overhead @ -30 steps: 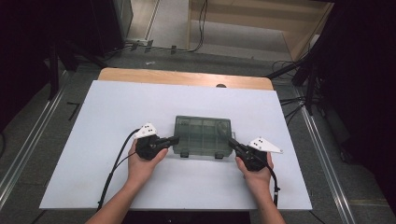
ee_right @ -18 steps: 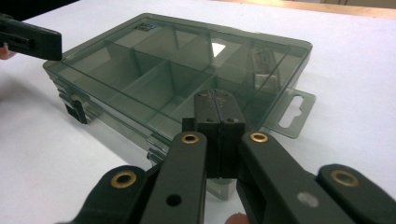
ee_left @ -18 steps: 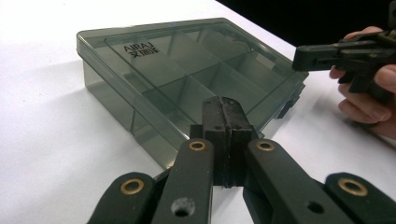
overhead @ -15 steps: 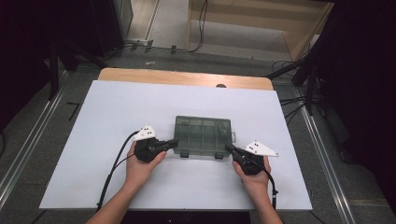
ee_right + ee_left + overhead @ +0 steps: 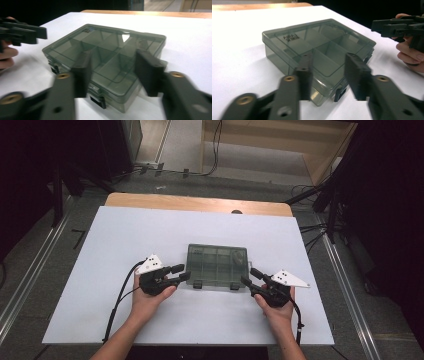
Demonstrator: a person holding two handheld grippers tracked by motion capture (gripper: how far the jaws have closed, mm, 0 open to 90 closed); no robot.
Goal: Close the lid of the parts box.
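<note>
The person is getting ready to work on the closed, smoke-coloured compartment box (image 5: 217, 266), which is lying flat near the middle of the white table (image 5: 125, 235) with its two latches (image 5: 197, 284) facing the person. The left gripper (image 5: 181, 272) and the right gripper (image 5: 250, 276) have just been opening their jaws, and both are standing open with nothing between them, each just beside a front corner of the box. I am judging that the next move is asking for each gripper to come down to a latch and flip it, while the box is being kept from sliding.

White table (image 5: 125, 240) before us, our smoky compartment box (image 5: 217, 265) lying closed at its centre, wooden edge strip (image 5: 195, 204) beyond the box
</note>
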